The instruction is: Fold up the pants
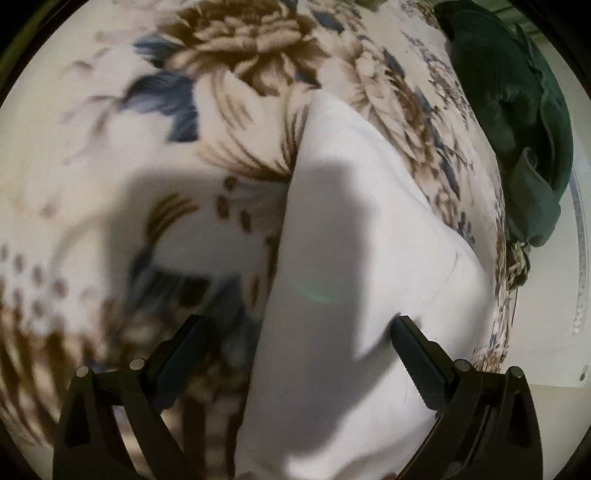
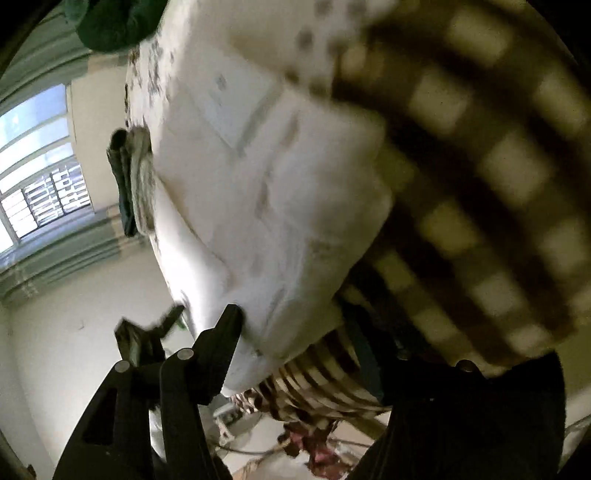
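Observation:
White pants (image 1: 351, 229) lie as a long folded strip on a floral bedspread (image 1: 110, 155) in the left wrist view. My left gripper (image 1: 299, 325) is open just above them; its right finger (image 1: 417, 354) rests on the white cloth, its left finger (image 1: 181, 350) is over the bedspread. In the right wrist view the white pants (image 2: 266, 177) fill the middle, blurred. My right gripper (image 2: 306, 332) is open; its left finger (image 2: 221, 343) touches the cloth's edge, and its right finger is mostly hidden in dark blur.
A dark green garment (image 1: 517, 110) lies piled at the bed's far right edge, also seen in the right wrist view (image 2: 110, 26). A brown checkered cloth (image 2: 480, 166) lies right of the pants. A window (image 2: 37, 166) and pale floor (image 2: 92, 332) lie beyond the bed.

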